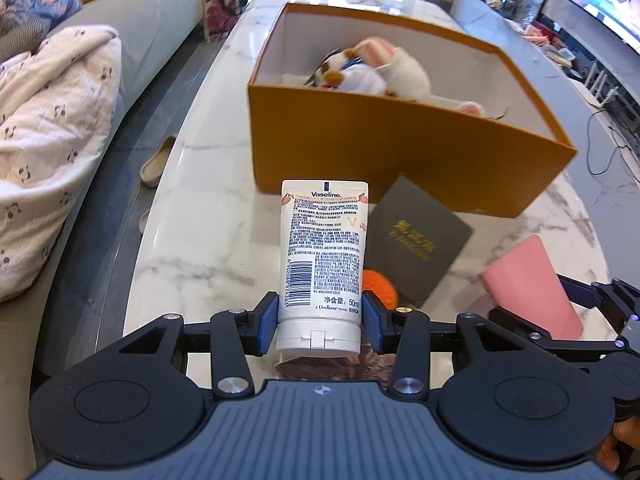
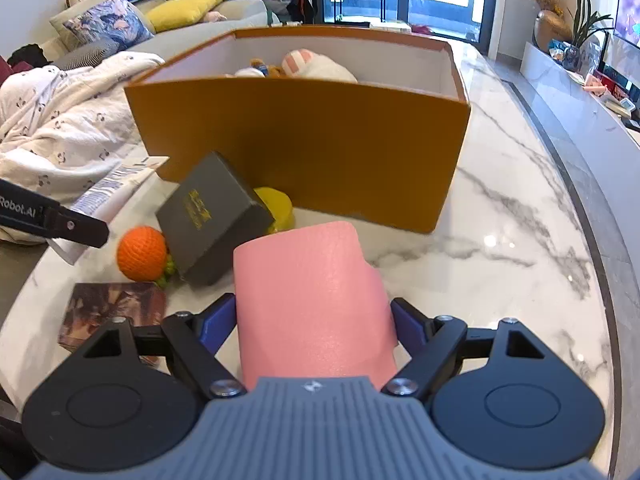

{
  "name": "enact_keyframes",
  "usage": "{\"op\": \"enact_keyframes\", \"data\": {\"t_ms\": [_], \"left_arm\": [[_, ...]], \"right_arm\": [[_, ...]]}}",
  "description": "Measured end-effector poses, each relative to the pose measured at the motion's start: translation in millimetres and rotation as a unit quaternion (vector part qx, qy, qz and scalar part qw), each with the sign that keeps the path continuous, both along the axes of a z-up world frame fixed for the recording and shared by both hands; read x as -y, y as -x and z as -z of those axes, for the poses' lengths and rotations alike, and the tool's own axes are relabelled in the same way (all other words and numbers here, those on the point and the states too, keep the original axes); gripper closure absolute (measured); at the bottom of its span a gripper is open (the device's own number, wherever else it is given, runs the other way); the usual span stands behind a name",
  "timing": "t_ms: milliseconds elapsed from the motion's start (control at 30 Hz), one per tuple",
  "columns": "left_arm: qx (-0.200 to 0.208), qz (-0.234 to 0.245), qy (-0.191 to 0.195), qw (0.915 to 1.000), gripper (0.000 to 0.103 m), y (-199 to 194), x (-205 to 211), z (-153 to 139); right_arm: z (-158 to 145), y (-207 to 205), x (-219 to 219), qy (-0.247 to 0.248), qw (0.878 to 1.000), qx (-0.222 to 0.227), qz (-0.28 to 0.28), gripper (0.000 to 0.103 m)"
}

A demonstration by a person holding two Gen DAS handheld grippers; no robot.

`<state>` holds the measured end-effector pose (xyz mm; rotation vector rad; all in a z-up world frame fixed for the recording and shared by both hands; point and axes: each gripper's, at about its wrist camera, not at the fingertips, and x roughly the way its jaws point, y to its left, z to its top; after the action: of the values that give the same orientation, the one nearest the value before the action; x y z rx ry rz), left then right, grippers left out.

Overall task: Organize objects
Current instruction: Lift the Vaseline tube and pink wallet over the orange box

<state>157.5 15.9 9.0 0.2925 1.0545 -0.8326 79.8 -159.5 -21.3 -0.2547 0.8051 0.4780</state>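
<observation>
My left gripper (image 1: pixel 319 322) is shut on a white Vaseline tube (image 1: pixel 324 252), held cap-down above the marble table (image 1: pixel 208 248). In the right wrist view that tube (image 2: pixel 116 192) shows at the left edge. My right gripper (image 2: pixel 314 324) is shut on a pink foam roll (image 2: pixel 308 300), which also appears in the left wrist view as a pink foam roll (image 1: pixel 532 284) at the right. Ahead stands an open orange box (image 1: pixel 400 148), the same orange box (image 2: pixel 304 144) in the right view, with soft toys (image 1: pixel 372 68) inside.
On the table in front of the box lie a dark grey gift box (image 2: pixel 212 220), an orange knitted ball (image 2: pixel 142 254), a yellow object (image 2: pixel 278 206) and a dark picture card (image 2: pixel 112 312). A sofa with a blanket (image 1: pixel 52 144) flanks the left; a TV shelf (image 1: pixel 600 64) the right.
</observation>
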Motion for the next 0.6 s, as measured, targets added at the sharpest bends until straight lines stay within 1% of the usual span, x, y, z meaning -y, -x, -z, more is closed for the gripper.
{"op": "enact_keyframes", "data": {"t_ms": [233,367,467,600], "left_arm": [[0.021,0.005,0.021,0.9996,0.052,9.0,3.5,-20.0],[0.032,0.005,0.033,0.9989,0.052,10.8,10.8,-35.2],[0.05,0.004,0.045,0.9977,0.052,4.5,25.6,-53.1],[0.051,-0.008,0.074,0.996,0.052,-15.5,47.3,-76.0]], "right_arm": [[-24.9,10.7,-0.6,-0.021,1.0,0.018,-0.008,0.02],[-43.2,9.0,-2.0,-0.039,0.999,0.03,-0.009,0.02],[-60.9,-1.5,-5.5,-0.054,0.997,0.047,-0.005,0.02],[-88.4,-25.9,-11.0,-0.076,0.995,0.07,0.008,0.02]]}}
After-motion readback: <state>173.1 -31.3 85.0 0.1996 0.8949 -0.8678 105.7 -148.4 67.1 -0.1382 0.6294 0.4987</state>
